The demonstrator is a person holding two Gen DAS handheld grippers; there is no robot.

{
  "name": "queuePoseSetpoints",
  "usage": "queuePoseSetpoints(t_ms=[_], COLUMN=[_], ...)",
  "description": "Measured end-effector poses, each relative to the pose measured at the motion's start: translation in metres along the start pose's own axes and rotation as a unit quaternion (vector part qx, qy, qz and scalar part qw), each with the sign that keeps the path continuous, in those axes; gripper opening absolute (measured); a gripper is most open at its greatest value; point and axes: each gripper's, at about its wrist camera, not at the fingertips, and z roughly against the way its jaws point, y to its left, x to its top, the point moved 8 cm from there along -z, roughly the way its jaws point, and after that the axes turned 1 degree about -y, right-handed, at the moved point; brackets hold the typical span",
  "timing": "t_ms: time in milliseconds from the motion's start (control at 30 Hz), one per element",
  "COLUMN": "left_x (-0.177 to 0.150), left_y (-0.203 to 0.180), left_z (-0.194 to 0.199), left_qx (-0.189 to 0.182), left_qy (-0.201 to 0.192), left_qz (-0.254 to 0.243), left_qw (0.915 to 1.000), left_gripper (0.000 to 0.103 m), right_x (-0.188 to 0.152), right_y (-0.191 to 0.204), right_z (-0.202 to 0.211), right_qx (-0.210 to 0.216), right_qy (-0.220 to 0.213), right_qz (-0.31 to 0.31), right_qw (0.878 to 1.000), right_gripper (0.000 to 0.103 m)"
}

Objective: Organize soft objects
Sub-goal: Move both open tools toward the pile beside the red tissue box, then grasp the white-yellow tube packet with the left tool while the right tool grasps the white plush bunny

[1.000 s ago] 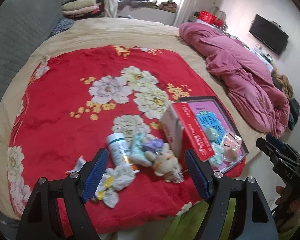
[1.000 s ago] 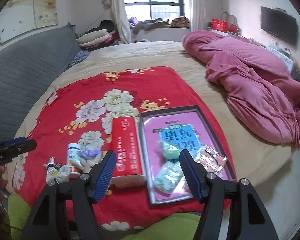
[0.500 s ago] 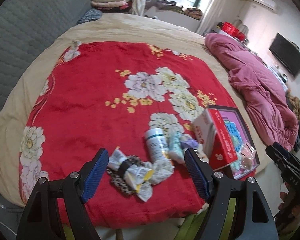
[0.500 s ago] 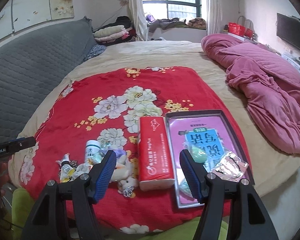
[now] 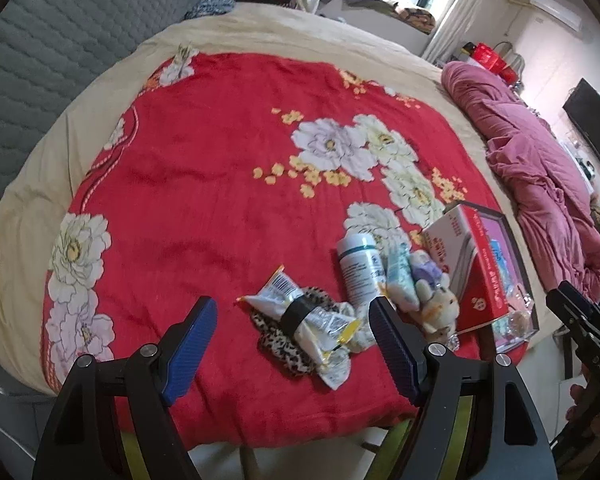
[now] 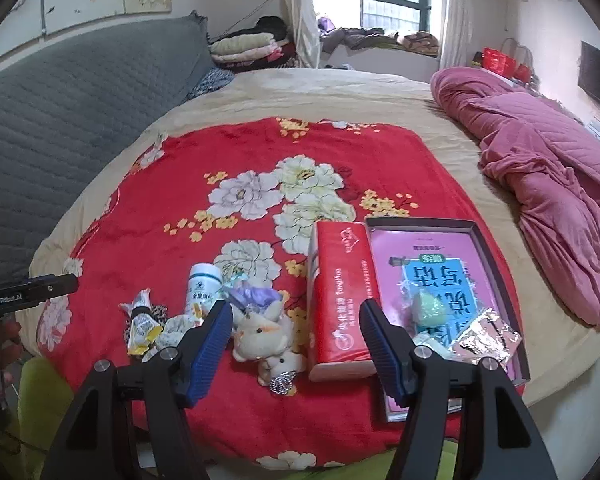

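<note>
Near the front edge of the red flowered blanket point(image 5: 204, 208) lies a small heap. It holds a beige plush toy point(image 5: 434, 302) point(image 6: 266, 330) with a purple bow, a leopard scrunchie point(image 5: 278, 346) point(image 6: 159, 313), a white tube point(image 5: 300, 314) with a black band, a white bottle point(image 5: 358, 268) point(image 6: 202, 288) and a red tissue pack point(image 5: 480, 276) point(image 6: 340, 300). My left gripper point(image 5: 291, 304) hangs open above the tube and scrunchie. Open too, my right gripper point(image 6: 295, 306) frames the plush toy and tissue pack. Neither touches anything.
A shallow box lid point(image 6: 420, 226) right of the tissue pack holds a green sponge point(image 6: 430, 308) and a foil packet point(image 6: 484, 336). A pink quilt point(image 6: 548, 152) is bunched at the right. A grey headboard point(image 6: 60, 120) lines the left side.
Both grippers have shifted left along the bed's front edge. The left went from over the plush toy to over the tube and scrunchie; the right from the box lid to the plush toy.
</note>
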Motion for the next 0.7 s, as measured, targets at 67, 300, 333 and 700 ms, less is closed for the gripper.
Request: queuePoseSetpoints(t_ms=[67, 300, 333, 700], left_x=[-0.003, -0.022, -0.026, -0.027], left_y=[0.003, 0.008, 0.006, -0.003], left_z=[-0.007, -0.045, -0.051, -0.100], left_qx=[0.001, -0.008, -0.014, -0.072], left_qy=[0.008, 0.053, 0.064, 0.129], left_qz=[0.004, 0.041, 0.047, 0.124], left_qw=[1.0000, 0.9977, 0.9967, 0.9812], left_gripper=[0.079, 0.079, 0.079, 0.079], right_x=[-0.003, -0.014, -0.015, -0.023], right_y=[0.005, 0.018, 0.019, 0.024], right_z=[-0.007, -0.024, -0.026, -0.045], right_qx=[0.001, 0.009, 0.011, 0.018], right_qy=[0.008, 0.030, 0.032, 0.052], right_qz=[0.007, 0.021, 0.022, 0.025], right_qw=[1.000, 0.999, 0.999, 0.998], right_gripper=[0.065, 0.065, 0.065, 0.065])
